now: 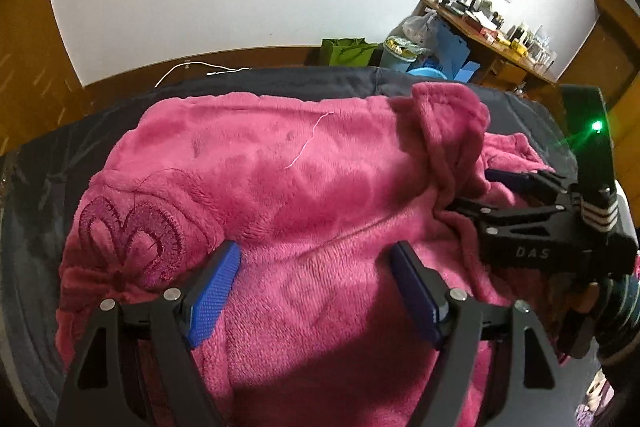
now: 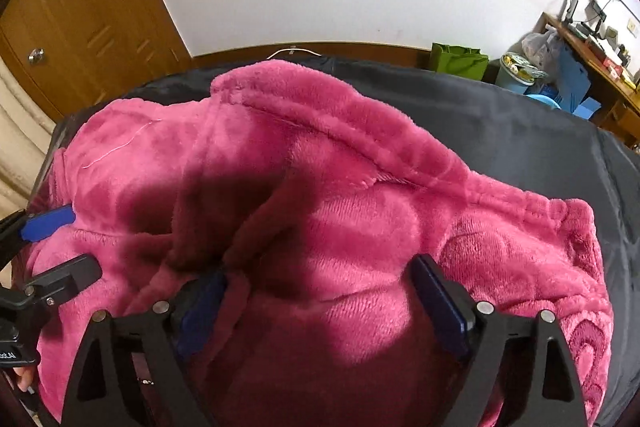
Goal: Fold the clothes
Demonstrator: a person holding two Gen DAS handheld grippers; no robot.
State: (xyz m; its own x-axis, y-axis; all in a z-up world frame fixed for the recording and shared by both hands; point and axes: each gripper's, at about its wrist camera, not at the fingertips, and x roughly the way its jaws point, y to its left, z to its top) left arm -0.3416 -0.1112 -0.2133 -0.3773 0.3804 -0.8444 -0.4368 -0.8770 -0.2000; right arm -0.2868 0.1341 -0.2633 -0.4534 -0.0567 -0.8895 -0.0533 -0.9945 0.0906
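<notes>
A pink fleece garment (image 1: 304, 163) (image 2: 344, 187) lies bunched on a dark sheet (image 1: 280, 79) (image 2: 500, 123). It has an embroidered flower (image 1: 132, 239) (image 2: 588, 347) near one edge. My left gripper (image 1: 316, 249) is open just over the fleece, its blue pads (image 1: 212, 291) bare and wide apart. It also shows at the left of the right wrist view, left gripper (image 2: 60, 247). My right gripper (image 2: 318, 267) is open too, with a mound of fleece bulging between its fingers. In the left wrist view the right gripper (image 1: 472, 191) sits at a raised fold of the garment.
A green bag (image 1: 346, 51) (image 2: 458, 57), blue bins (image 1: 432, 67) and a cluttered wooden desk (image 1: 496, 43) stand behind the sheet at the right. A wooden door (image 2: 76, 39) is at the back left. A white cable (image 1: 192, 67) lies at the sheet's far edge.
</notes>
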